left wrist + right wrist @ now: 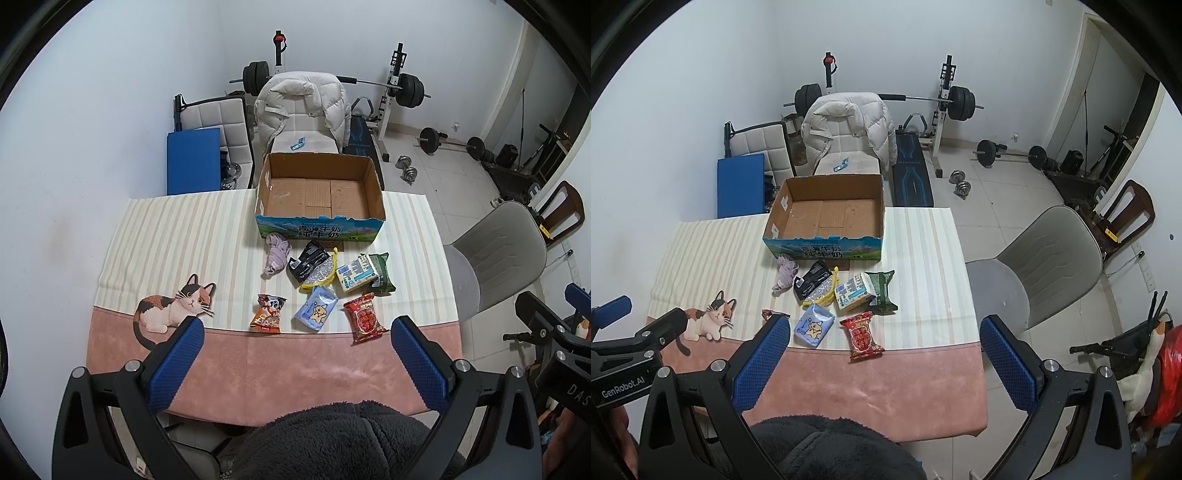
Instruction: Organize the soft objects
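Left wrist view: the left claw point(297, 334) hovers spread wide over the near edge of the worktop point(155, 229), holding nothing. Packets lie beyond it, an orange packet point(267, 309) nearest, below an open cardboard box point(319, 195).

Right wrist view: the right claw point(882, 334) hovers equally spread, above a crinkled red packet point(863, 335); a purple cloth point(785, 277) lies just near the box point(827, 218).

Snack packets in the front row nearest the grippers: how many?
3. Orange packet on the left, light blue packet in the middle, red packet on the right. In the right wrist view, the gripper's finger hides most of the orange one.
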{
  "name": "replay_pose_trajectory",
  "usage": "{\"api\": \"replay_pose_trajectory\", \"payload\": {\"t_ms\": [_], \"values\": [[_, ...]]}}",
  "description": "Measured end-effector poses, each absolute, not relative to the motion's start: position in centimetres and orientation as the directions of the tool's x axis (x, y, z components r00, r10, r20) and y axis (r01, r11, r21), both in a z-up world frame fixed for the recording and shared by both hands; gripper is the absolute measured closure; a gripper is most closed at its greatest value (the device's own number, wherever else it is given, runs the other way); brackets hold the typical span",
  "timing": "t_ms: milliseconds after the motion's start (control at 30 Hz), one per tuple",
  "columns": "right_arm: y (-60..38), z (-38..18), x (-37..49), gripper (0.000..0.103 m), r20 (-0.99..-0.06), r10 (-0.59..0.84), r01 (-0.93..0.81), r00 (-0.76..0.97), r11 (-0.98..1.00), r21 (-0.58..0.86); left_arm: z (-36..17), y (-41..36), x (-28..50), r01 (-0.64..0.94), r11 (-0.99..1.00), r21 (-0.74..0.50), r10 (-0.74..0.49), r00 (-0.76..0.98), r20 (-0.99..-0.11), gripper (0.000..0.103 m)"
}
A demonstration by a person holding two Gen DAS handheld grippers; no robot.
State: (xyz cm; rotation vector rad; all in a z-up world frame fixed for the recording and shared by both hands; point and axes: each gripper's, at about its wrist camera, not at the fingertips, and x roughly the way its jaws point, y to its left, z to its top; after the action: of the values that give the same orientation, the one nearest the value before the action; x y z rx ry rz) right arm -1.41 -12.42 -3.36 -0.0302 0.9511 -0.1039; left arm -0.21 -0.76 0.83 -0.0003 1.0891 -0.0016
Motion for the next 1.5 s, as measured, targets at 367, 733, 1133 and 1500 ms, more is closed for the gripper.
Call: {"api": "replay_pose_trajectory", "payload": {"t_ms": [367,733,1133,1500], "values": [[-12.5,-3.1,-1.2,0.000,-0.804,-0.110,0.083,0.584,0.994,-0.076,1.0,-0.9,-0.4,0.001,1.000,-0.002,-0.002,0.472,-0.882,0.000],[-12.3,-2.9,-1.1,0.000,-0.797,-0.112,0.081,0.594,0.994,-0.080,1.1,-1.0,-0.2,-0.002,1.000,-0.002,0.000,0.475,-0.880,0.000],[-12.2,-2.7,-0.7,0.000,-0.792,-0.108,0.076,0.601,0.994,-0.078,1.3,-1.2,0.7,0.000,1.000,-0.007,-0.006,0.478,-0.878,0.000],[-12.3,-2.6,-0.3,0.000,-0.790,-0.098,0.077,0.605,0.995,-0.065,1.0,-0.8,0.9,0.008,1.000,-0.019,-0.020,0.475,-0.880,0.000]]}}
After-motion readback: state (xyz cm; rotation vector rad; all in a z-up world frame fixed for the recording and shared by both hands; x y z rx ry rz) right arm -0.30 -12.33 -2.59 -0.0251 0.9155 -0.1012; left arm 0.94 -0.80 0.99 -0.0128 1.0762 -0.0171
